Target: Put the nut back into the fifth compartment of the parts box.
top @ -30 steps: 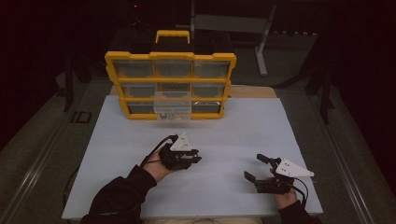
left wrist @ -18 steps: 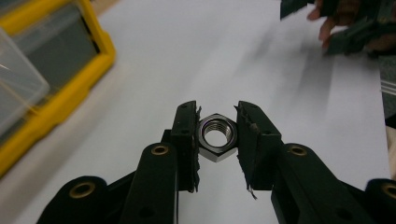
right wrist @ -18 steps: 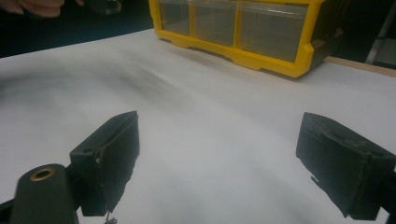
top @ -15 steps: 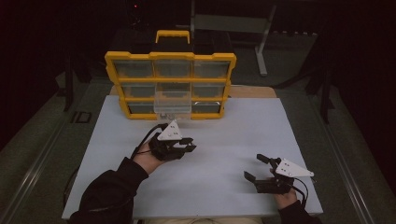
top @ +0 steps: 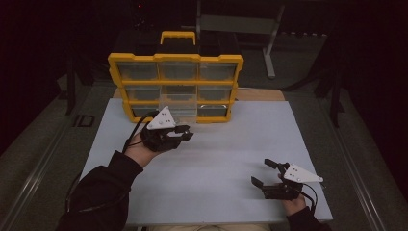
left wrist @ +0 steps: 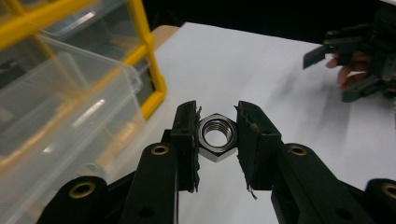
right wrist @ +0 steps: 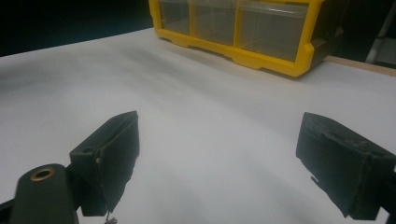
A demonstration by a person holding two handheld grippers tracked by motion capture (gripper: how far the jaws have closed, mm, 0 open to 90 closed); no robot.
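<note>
A steel hex nut (left wrist: pixel 215 136) sits pinched between the two black jaws of my left gripper (left wrist: pixel 217 140), held above the white table. In the high view the left gripper (top: pixel 184 134) hovers just in front of the yellow drawer organizer (top: pixel 175 86), near its clear pulled-out middle drawer (top: pixel 179 107). That drawer (left wrist: pixel 56 121) looms at the left of the left gripper view. My right gripper (top: pixel 263 173) rests near the table's front right corner, jaws wide apart with nothing between them (right wrist: pixel 219 158).
The white tabletop (top: pixel 231 144) stretches between the two grippers. The organizer (right wrist: pixel 243 28) stands at the far edge, with a wooden strip (top: pixel 262 94) showing behind it. Dark floor and a metal stand (top: pixel 269 43) lie beyond the table.
My left gripper has moved forward and left, away from the table's middle toward the organizer's open drawer, carrying the nut. The right gripper has stayed in place.
</note>
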